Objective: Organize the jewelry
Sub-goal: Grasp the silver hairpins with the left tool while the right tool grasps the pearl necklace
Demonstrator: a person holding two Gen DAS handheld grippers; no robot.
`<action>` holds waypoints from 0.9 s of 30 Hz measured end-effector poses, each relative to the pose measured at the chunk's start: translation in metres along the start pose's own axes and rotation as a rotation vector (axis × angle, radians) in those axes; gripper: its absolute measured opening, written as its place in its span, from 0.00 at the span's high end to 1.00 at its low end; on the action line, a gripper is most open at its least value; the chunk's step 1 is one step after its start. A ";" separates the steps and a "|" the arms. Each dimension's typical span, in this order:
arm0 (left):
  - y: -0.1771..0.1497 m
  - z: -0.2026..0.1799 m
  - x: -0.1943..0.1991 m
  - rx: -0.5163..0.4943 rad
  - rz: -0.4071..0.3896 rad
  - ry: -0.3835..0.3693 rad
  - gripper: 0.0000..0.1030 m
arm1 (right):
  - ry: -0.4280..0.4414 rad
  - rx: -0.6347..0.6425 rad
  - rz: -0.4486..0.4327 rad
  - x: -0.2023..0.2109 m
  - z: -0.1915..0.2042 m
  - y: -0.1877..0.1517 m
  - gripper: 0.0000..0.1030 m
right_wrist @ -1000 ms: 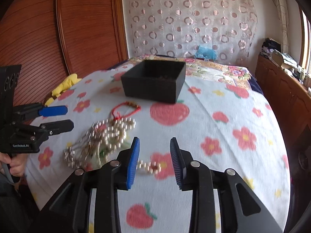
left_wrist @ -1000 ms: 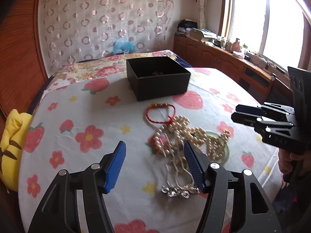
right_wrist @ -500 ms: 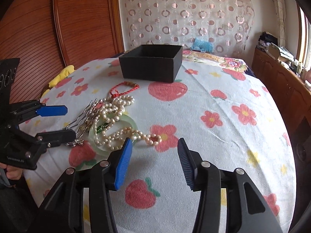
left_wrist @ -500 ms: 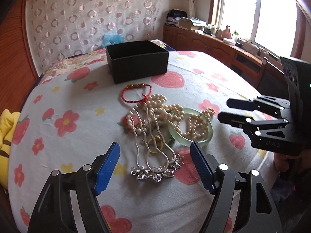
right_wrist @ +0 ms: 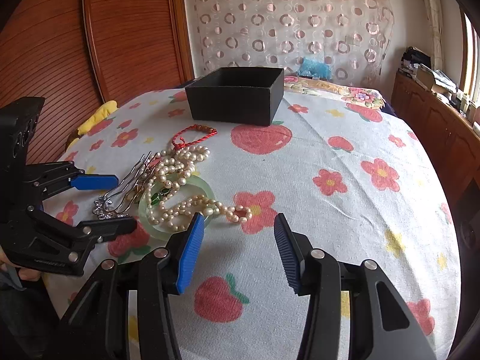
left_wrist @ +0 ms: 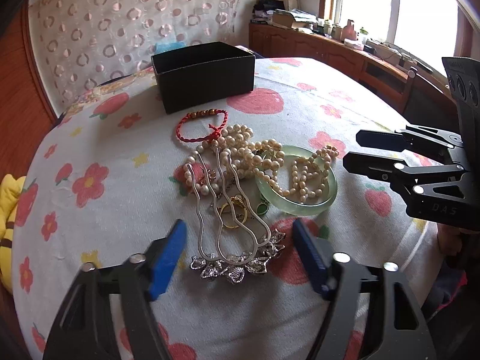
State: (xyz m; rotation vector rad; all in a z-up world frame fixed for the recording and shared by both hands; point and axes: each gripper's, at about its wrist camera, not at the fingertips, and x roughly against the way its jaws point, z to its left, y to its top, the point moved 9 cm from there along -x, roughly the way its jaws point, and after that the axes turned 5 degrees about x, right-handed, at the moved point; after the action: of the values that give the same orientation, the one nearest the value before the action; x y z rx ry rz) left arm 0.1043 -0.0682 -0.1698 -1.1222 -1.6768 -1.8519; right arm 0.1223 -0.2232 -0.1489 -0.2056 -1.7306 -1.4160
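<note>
A jewelry pile lies on the flowered tablecloth [left_wrist: 99,138]: a silver flower hair comb [left_wrist: 234,240], a pearl necklace [left_wrist: 255,156], a pale green jade bangle [left_wrist: 327,198], a gold ring [left_wrist: 232,214] and a red cord bracelet [left_wrist: 201,126]. An open black box [left_wrist: 204,75] stands behind the pile. My left gripper [left_wrist: 240,255] is open, its pads either side of the comb's flower end. My right gripper [right_wrist: 237,246] is open and empty, just in front of the bangle [right_wrist: 207,189] and the pearls [right_wrist: 192,204]. The box [right_wrist: 237,96] shows beyond.
A yellow plush toy [left_wrist: 6,210] lies at the table's left edge. A wooden sliding door [right_wrist: 90,45] stands left, a patterned curtain [right_wrist: 285,24] behind, and a cluttered wooden sideboard [left_wrist: 345,48] under the window at right.
Both grippers have pulled back toward me and sunk lower. The left now straddles the comb's flower end. The right has opened wider. The jewelry has not moved.
</note>
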 end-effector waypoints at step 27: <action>0.011 0.029 0.042 0.061 -0.124 0.006 0.48 | 0.079 0.093 0.006 -0.016 0.030 0.035 0.58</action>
State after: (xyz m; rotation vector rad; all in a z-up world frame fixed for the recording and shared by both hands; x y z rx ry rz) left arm 0.0953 -0.0339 -0.1318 -1.0087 -1.8241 -1.8619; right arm 0.1380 -0.1790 -0.1346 -0.1032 -1.7252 -1.3181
